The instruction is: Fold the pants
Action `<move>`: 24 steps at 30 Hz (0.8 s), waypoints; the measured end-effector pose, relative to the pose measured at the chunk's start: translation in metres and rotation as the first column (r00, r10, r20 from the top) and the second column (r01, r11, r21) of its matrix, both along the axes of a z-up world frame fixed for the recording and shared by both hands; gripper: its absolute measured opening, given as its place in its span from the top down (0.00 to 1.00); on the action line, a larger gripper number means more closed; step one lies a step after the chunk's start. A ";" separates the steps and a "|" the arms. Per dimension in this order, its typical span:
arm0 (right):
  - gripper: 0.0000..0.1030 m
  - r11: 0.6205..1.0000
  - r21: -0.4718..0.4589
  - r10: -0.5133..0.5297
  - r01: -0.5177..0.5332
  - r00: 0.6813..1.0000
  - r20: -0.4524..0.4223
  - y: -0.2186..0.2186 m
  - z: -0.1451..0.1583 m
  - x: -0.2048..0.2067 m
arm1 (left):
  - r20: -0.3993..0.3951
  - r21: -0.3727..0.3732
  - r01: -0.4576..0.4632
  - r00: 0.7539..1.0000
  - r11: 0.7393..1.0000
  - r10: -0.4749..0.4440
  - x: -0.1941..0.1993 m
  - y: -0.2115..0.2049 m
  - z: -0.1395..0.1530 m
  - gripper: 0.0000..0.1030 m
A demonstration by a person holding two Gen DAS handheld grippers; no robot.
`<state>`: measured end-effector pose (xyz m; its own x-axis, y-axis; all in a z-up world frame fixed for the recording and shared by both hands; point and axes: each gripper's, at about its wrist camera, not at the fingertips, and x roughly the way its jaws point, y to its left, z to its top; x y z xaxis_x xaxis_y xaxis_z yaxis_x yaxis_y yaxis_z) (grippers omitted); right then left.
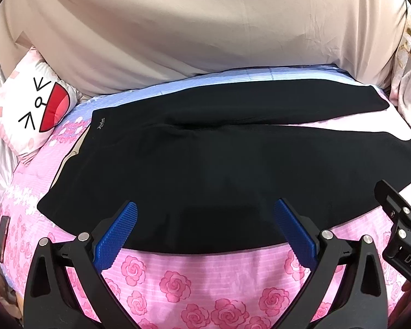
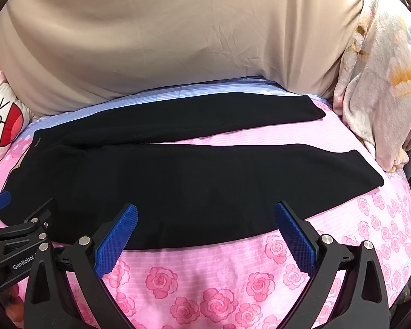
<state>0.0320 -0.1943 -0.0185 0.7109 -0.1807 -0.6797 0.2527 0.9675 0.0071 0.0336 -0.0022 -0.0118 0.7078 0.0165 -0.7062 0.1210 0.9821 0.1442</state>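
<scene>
Left tongs point(image 1: 205, 219) hovering spread wide, gripping nothing, at near hem of black pants point(image 1: 205, 164) lying flat on the bed point(image 1: 178, 279); waistband off to their left, near a cat-face pillow point(image 1: 33, 109). Right tongs point(image 2: 205, 220) likewise gaping, empty, over near leg point(image 2: 205, 186); far leg point(image 2: 191, 120) lying beyond. Probably best: pinching the near edge at both points together, lifting evenly, laying leg onto leg, seams matching.
</scene>
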 end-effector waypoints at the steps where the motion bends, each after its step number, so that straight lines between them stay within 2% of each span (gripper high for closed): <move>1: 0.05 1.000 0.000 0.000 0.000 1.000 -0.001 0.000 0.000 0.001 | 0.000 0.002 0.002 1.000 1.000 -0.002 0.001 0.000 -0.001 0.05; 8: 0.05 1.000 -0.013 -0.007 0.007 1.000 0.009 -0.010 -0.003 0.008 | -0.022 0.000 0.004 1.000 1.000 -0.004 0.008 0.000 -0.005 0.05; 11: 0.05 1.000 0.018 0.018 -0.018 1.000 0.002 -0.031 -0.005 0.016 | -0.024 -0.012 -0.002 1.000 1.000 0.002 0.013 0.003 -0.004 0.05; 13: 0.06 0.998 0.049 0.044 -0.045 0.999 0.032 -0.056 -0.001 0.021 | -0.018 -0.019 -0.008 1.000 1.000 0.008 0.019 0.006 -0.002 0.05; 16: 0.06 0.999 0.035 0.001 -0.004 0.995 0.095 -0.098 0.010 0.032 | -0.019 -0.059 0.002 1.000 0.998 -0.003 0.029 0.011 0.001 0.05; 19: 0.06 0.995 0.093 -0.053 0.048 0.997 0.056 -0.149 0.007 0.060 | 0.003 -0.106 -0.012 1.000 0.994 0.013 0.038 0.015 0.003 0.05; 21: 0.06 0.994 0.097 -0.062 0.055 0.996 0.067 -0.175 0.005 0.075 | 0.039 -0.132 -0.012 0.999 0.991 0.017 0.041 0.015 0.004 0.05; 24: 0.06 0.997 0.083 -0.007 0.001 0.997 0.072 -0.197 0.001 0.102 | 0.096 -0.094 -0.043 0.994 0.995 0.052 0.046 0.009 0.004 0.05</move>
<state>0.1340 -0.3914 -0.0175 0.7580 -0.1290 -0.6394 0.2523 0.9619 0.1051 0.0800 0.0068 -0.0077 0.7737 -0.0097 -0.6334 0.0632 0.9961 0.0620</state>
